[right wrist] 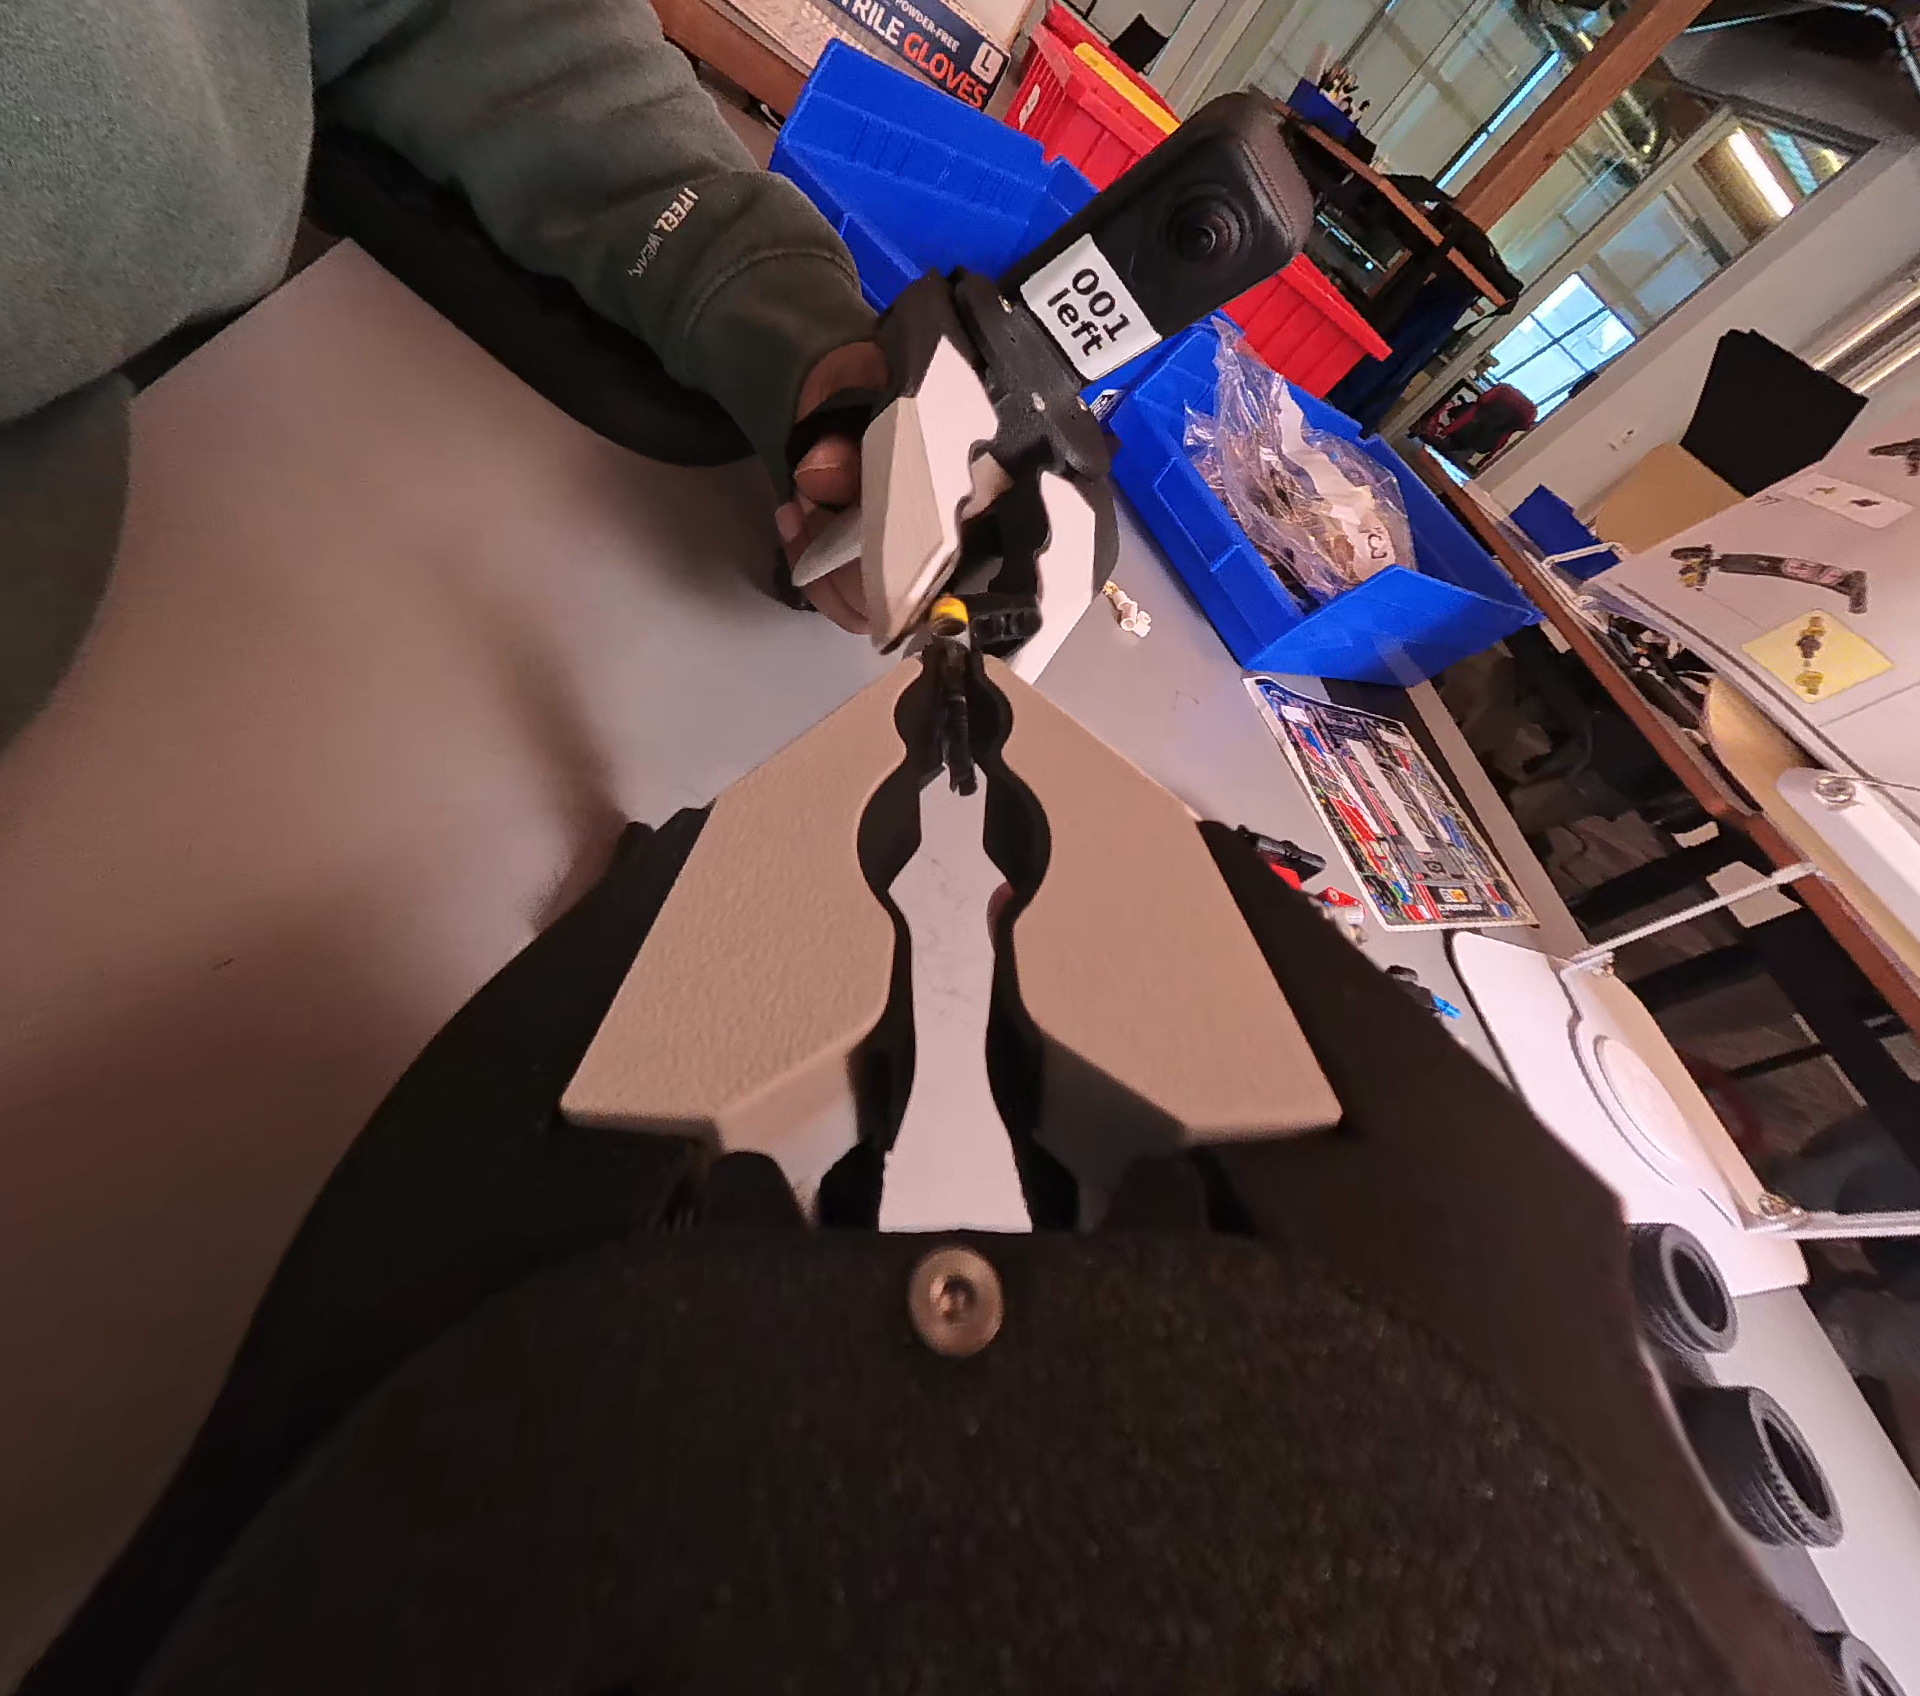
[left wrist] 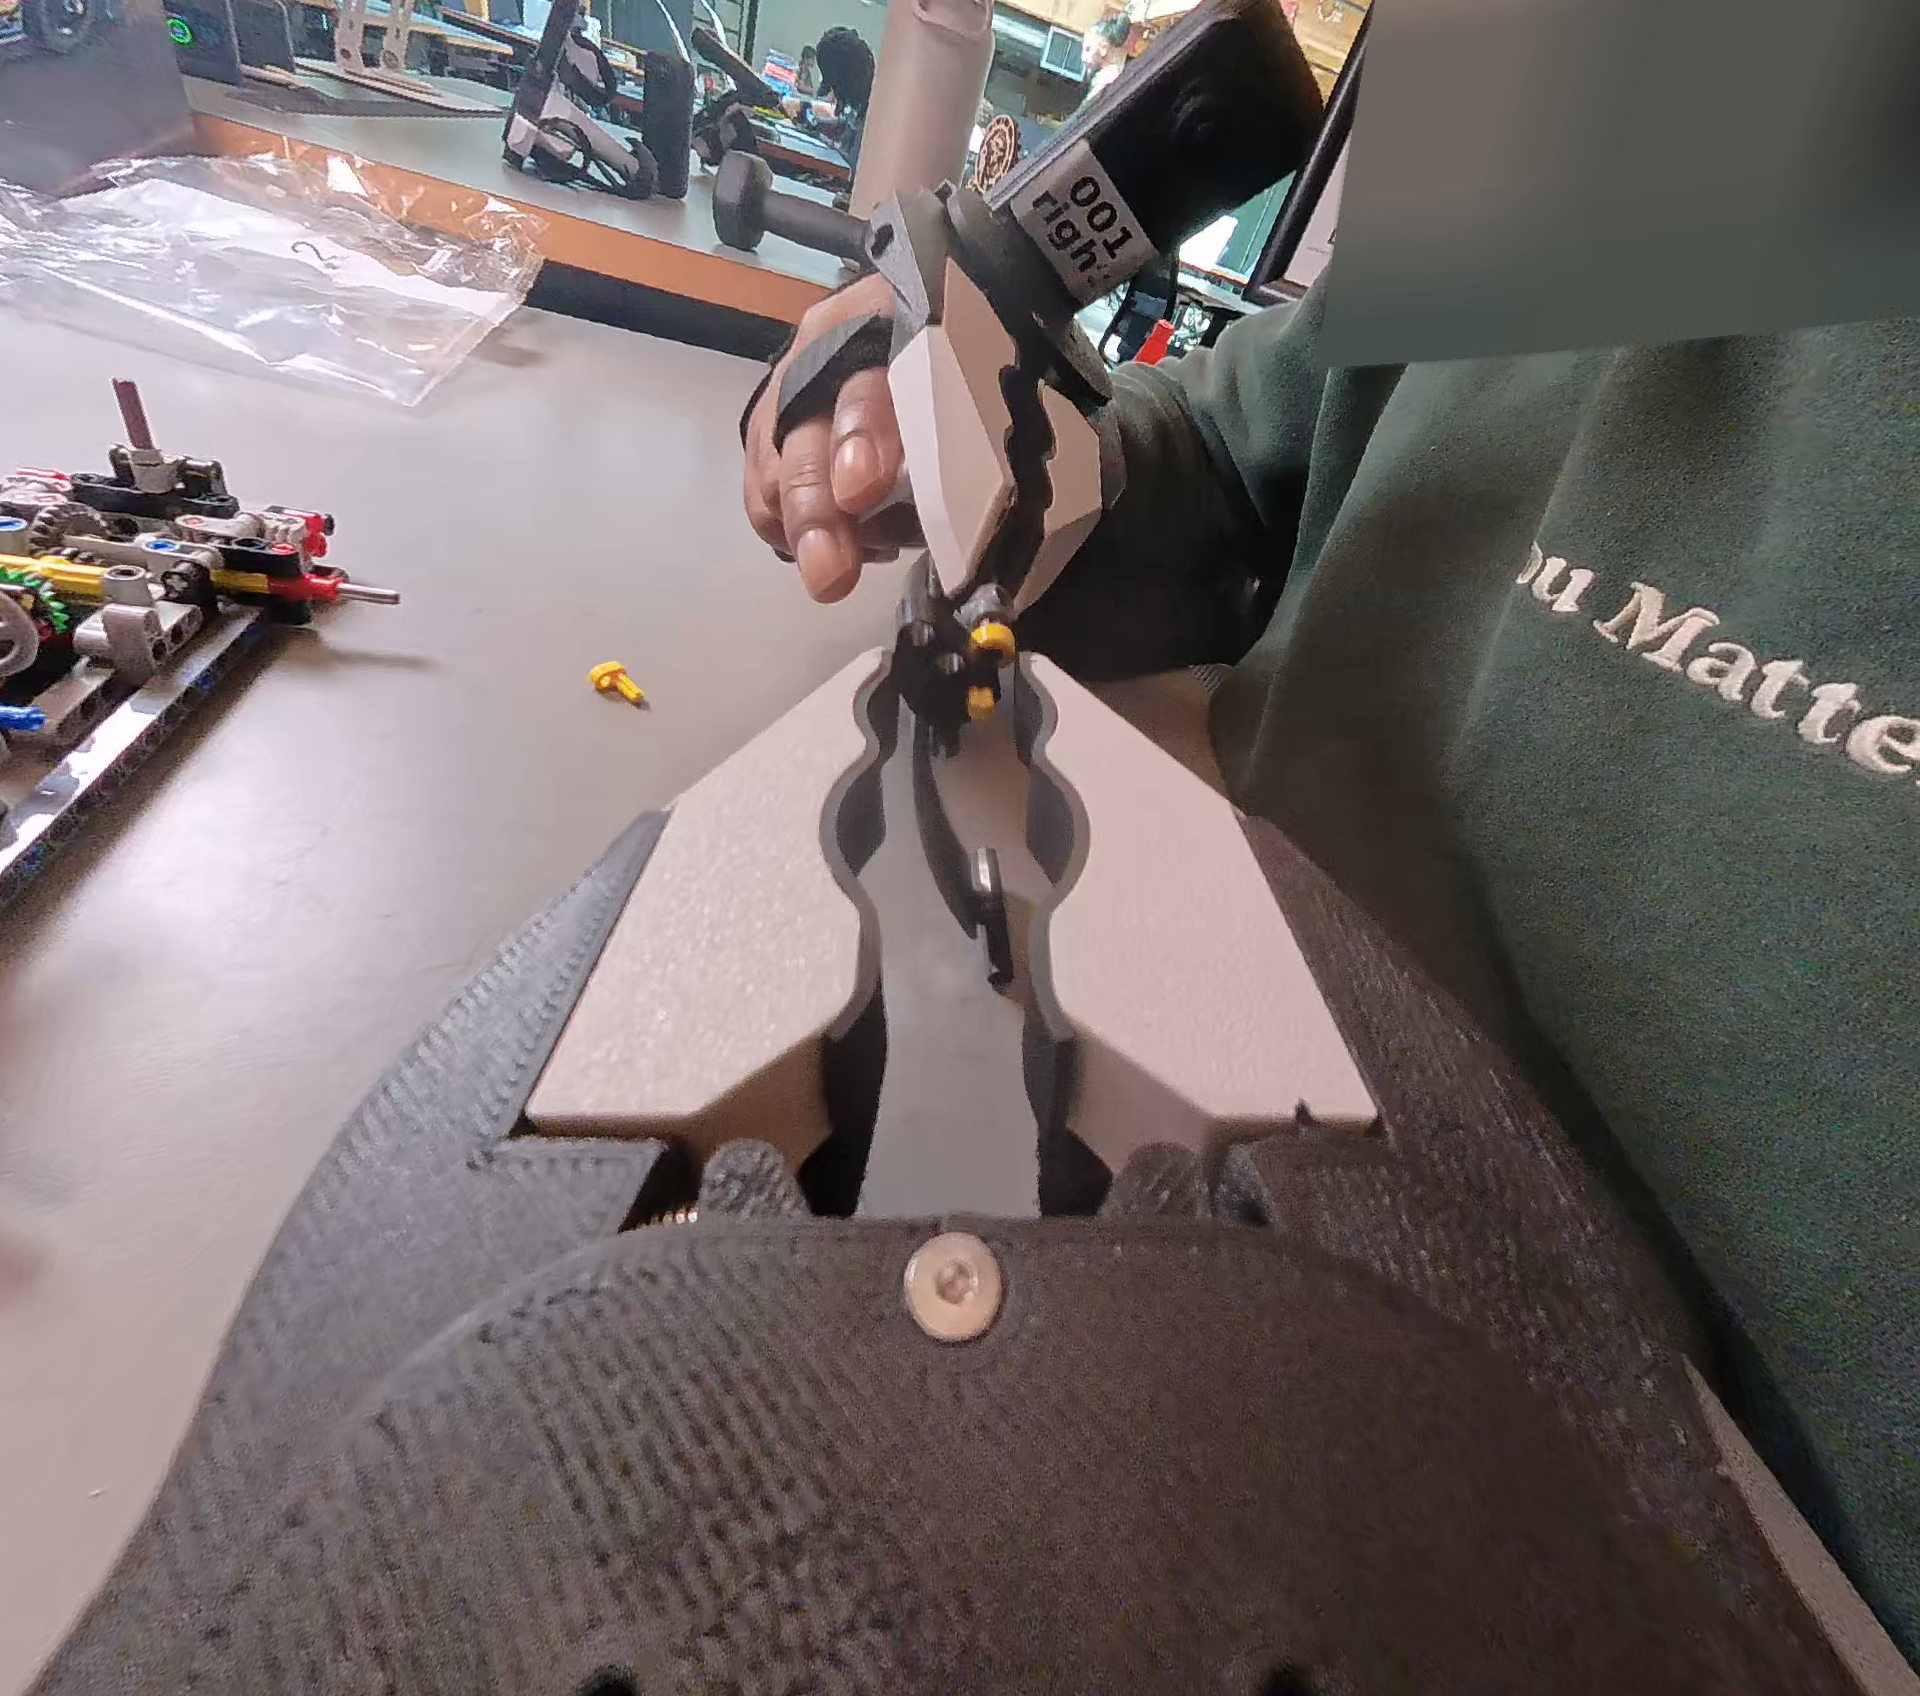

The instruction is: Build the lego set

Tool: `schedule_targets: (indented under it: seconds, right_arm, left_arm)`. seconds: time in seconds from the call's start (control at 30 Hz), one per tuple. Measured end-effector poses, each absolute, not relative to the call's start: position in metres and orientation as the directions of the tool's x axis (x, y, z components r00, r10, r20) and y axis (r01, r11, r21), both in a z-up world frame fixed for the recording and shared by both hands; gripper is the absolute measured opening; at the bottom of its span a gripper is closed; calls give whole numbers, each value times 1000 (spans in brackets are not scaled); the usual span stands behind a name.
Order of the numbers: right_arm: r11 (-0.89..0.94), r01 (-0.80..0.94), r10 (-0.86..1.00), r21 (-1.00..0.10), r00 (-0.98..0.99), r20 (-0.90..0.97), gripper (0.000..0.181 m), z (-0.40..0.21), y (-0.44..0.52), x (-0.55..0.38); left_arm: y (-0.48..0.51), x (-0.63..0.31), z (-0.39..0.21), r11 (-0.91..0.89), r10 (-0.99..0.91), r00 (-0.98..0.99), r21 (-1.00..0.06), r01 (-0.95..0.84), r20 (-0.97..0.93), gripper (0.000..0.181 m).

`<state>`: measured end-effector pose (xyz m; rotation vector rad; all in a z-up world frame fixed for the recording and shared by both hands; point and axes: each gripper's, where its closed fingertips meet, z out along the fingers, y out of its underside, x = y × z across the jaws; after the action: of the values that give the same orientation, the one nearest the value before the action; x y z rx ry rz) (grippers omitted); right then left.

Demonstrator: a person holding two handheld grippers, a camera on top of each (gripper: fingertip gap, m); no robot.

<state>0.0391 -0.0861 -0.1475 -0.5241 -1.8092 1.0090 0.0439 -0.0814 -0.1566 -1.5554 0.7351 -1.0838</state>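
Left gripper [left wrist: 951, 690] is clamping the lower end of a small black sub-assembly [left wrist: 940, 659], jaws closed on it at the tips. It is being held up off the counter [left wrist: 436, 815], likely so both tools can get at it.

Right gripper [left wrist: 961, 581] is coming in from 12 o'clock in the left view, tip to tip with the left one, jaws pinched on the top of the same piece. Two yellow pins [left wrist: 985, 667] are sticking out of the black part at its 3 o'clock side. My read: one side is bracing while the other is pressing or seating a part; which is doing which, I cannot tell.

In the right view the black piece [right wrist: 956, 737] is sitting in the right jaws, with a yellow pin end [right wrist: 948, 610] showing at the left jaws.

Further out, a spare yellow pin [left wrist: 616, 680] is lying on the counter at 9 o'clock, near to hand. The main build [left wrist: 135, 576] is parked at 9 to 10 o'clock, well apart, probably waiting for this sub-assembly. An empty clear bag [left wrist: 249, 264] is lying beyond it at 11 o'clock.

On the right side, a blue bin [right wrist: 1340, 607] with bagged parts is sitting at 2 o'clock, with a sticker sheet [right wrist: 1382, 815] nearer at 3 o'clock.
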Motion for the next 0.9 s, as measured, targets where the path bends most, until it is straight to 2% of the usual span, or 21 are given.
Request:
schedule_targets:
  seconds: [0.03, 0.23, 0.57, 0.9]
  right_arm:
    - [573, -81, 713, -815, -440, 546, 1, -147, -86, 39]
    - [629, -97, 675, -771, -425, 604, 1, -149, -88, 39]
    - [818, -160, 484, -553, -329, 811, 1, -158, -89, 38]
    - [816, -158, 492, -556, -313, 812, 1, -159, -88, 35]
  left_arm:
    - [-82, 45, -158, -256, -878, 401, -965, 66, 260, 21]
    - [-82, 46, -158, -224, -882, 415, -973, 48, 223, 19]
    - [-83, 47, -162, -212, -883, 428, -977, 7, 194, 23]
    - [-80, 45, -163, -187, -870, 468, -982, -24, 154, 18]
